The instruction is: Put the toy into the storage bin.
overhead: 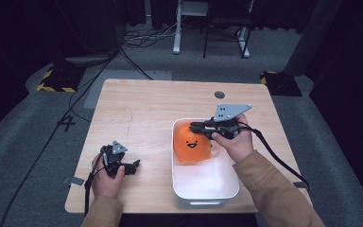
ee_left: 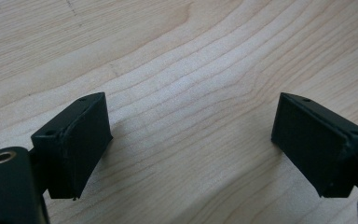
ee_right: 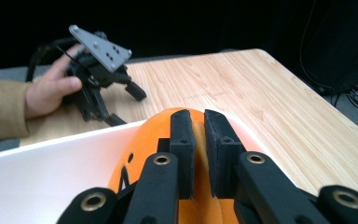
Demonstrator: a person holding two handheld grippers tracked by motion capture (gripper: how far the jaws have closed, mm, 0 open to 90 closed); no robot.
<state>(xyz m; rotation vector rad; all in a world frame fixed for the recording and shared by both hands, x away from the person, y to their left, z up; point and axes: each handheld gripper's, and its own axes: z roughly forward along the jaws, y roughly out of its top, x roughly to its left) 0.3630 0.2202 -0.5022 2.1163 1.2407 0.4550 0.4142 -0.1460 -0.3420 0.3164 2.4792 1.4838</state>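
High view shows the right tongs (overhead: 199, 127) pinched on a fold of the orange toy (overhead: 192, 144), which sits in the far end of the white bin (overhead: 205, 191) on the wooden surface (overhead: 137, 109). Right gripper view shows the jaws nearly together with only a thin ridge of orange between them, so the hold looks shallow; a quick lift could let the soft toy slip back into the bin, or drag the light bin along. The left tongs (overhead: 134, 166) rest spread wide apart on the surface, well away, holding nothing.
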